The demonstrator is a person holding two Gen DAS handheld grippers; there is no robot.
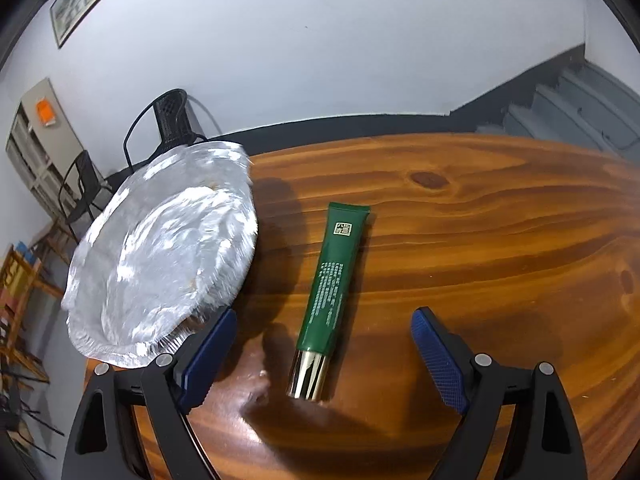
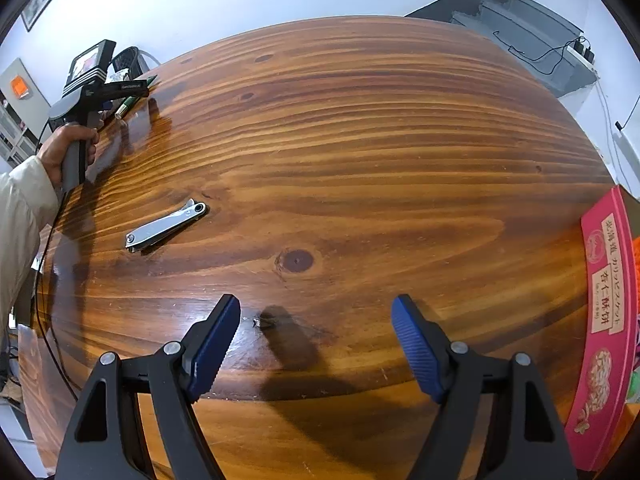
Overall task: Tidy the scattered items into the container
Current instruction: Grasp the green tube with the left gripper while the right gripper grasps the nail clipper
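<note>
one green tube [image 1: 335, 276], one foil tray [image 1: 160, 256] and one nail clipper [image 2: 166, 226] sit on one wooden table [image 2: 360, 140]. one pink box [image 2: 604, 320] stands at its edge. two chairs [image 1: 168, 116] are behind it.

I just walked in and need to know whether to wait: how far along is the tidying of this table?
Barely started. Done: nothing shows inside the foil container. In hand: nothing; the left gripper hangs with open jaws over the green tube, which lies flat beside the container, and the right gripper is open and empty. Left: the tube and the nail clipper, loose on the wooden table.
</note>
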